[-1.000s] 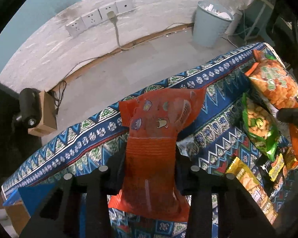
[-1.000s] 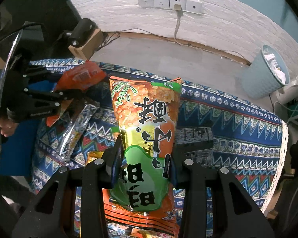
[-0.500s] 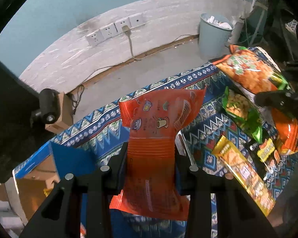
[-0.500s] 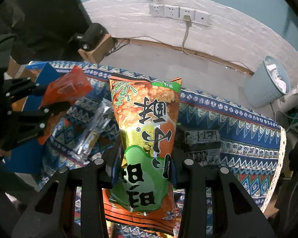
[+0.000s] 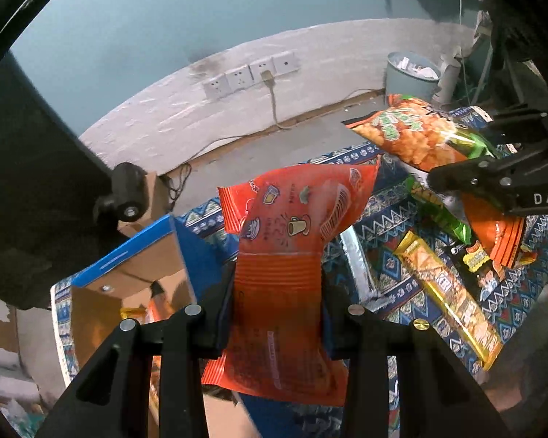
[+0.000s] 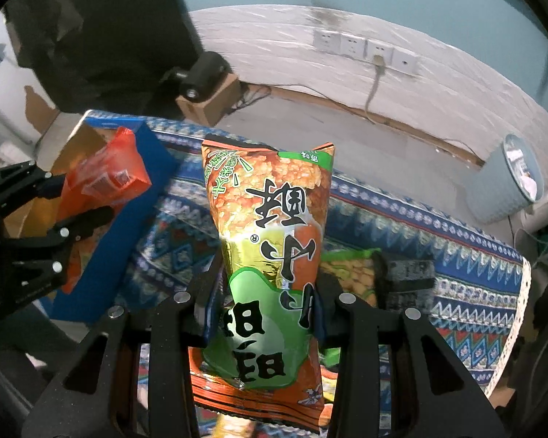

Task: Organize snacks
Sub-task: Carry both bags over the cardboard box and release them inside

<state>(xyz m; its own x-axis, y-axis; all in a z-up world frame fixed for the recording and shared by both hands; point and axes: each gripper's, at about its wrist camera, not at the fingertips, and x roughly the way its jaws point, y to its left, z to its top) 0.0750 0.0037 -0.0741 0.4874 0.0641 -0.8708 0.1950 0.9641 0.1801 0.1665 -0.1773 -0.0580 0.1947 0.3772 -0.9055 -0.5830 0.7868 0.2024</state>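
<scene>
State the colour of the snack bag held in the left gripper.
Orange-red snack bag with small printed pictures; clearest in the left wrist view.

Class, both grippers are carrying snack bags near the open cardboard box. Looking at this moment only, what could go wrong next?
1. The left gripper pinches the orange bag low, so its floppy top may catch the cardboard box flap.
2. The right gripper squeezes the puffy rice-cracker bag; it could slip or crush.
3. The two bags hang close together, so they may collide over the box.
</scene>
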